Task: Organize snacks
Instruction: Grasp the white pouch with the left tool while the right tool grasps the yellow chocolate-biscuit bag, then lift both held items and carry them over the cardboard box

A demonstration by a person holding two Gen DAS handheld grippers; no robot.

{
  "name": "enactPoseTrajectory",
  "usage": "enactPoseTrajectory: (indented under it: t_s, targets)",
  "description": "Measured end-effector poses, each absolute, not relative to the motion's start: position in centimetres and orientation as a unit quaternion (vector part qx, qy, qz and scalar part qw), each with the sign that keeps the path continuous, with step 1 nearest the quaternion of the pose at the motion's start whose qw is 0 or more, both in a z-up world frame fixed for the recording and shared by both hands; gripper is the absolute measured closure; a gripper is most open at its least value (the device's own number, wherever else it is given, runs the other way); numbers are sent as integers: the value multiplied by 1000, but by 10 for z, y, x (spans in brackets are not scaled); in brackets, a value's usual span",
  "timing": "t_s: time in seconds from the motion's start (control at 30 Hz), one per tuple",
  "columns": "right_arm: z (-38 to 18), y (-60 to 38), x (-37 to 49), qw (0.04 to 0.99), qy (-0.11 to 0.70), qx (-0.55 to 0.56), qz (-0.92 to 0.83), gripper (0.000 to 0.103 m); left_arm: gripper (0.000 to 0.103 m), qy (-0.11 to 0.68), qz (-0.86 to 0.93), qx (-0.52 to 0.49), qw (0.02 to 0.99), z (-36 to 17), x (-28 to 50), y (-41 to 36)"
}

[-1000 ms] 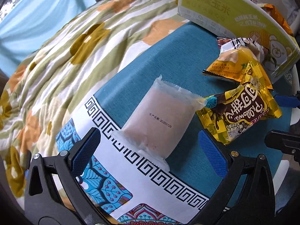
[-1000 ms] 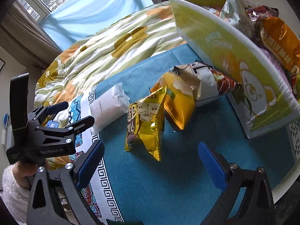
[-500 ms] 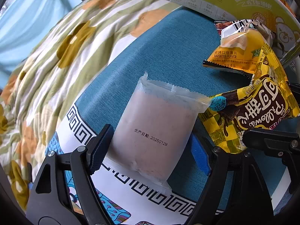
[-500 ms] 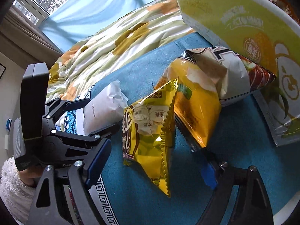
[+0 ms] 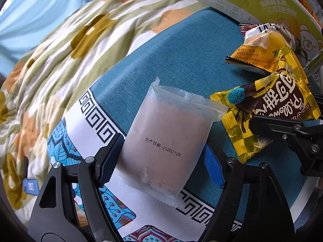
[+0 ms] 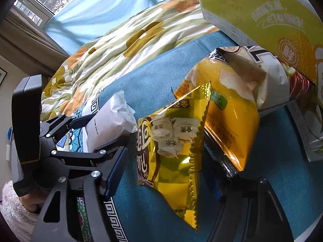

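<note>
A pale pink snack packet [image 5: 163,141] lies on the blue tablecloth [image 5: 181,46]. My left gripper [image 5: 161,161] has closed its blue pads against both sides of the packet's near end. In the right wrist view the packet [image 6: 110,123] looks white, with the left gripper [image 6: 84,125] around it. A yellow-brown chocolate pillow snack bag [image 6: 175,147] stands on edge between the fingers of my right gripper [image 6: 167,173], which straddles it with the jaws still apart. This bag also shows in the left wrist view [image 5: 270,109], with the right gripper's finger [image 5: 282,129] over it.
A yellow barbecue chip bag [image 6: 228,117] and a white-brown bag [image 6: 262,74] lie behind, against a green-yellow cardboard box [image 6: 262,14] that holds other snacks. A flowered quilt [image 5: 60,46] lies beyond the table's far edge. The table's white rim [image 5: 300,199] is at the right.
Both grippers have moved forward. The left jaws narrowed onto the pale packet. The right jaws came around the yellow-brown bag and narrowed.
</note>
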State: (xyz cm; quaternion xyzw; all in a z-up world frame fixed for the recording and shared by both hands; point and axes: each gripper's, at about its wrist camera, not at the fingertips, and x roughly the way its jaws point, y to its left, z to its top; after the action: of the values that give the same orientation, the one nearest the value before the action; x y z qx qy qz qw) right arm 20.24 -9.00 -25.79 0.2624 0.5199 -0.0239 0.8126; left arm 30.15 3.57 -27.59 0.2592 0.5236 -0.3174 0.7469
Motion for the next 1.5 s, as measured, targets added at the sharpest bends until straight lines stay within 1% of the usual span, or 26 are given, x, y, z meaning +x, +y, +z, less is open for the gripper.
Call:
enactPoseTrajectory:
  t_s: [0.07, 0.17, 0.47, 0.67, 0.87, 1.0, 1.2, 1.37, 1.5]
  targets:
    - [-260, -89, 204, 810, 525, 261, -23, 54, 30, 534, -302, 242, 751, -275, 303, 44]
    - [-259, -86, 204, 810, 527, 256, -21, 59, 31, 547, -287, 211, 758, -273, 304, 57]
    - [-241, -74, 200, 826, 519, 220, 4, 61, 32, 548, -253, 155, 782, -248, 290, 85]
    - [-214, -74, 191, 839, 504, 204, 24, 61, 33, 524, -239, 122, 808, -201, 280, 91]
    - [-169, -91, 176, 859, 471, 197, 37, 61, 33, 493, -238, 99, 831, -146, 270, 75]
    - [-136, -116, 164, 873, 443, 200, 36, 61, 33, 466, -242, 83, 847, -111, 261, 49]
    - [-95, -173, 144, 895, 403, 188, 30, 61, 33, 438, -247, 58, 862, -69, 249, -17]
    - [-70, -236, 135, 904, 384, 183, 34, 61, 33, 430, -256, 40, 865, -51, 244, -90]
    - [-58, -287, 135, 909, 374, 179, 34, 61, 33, 436, -260, 32, 861, -49, 244, -151]
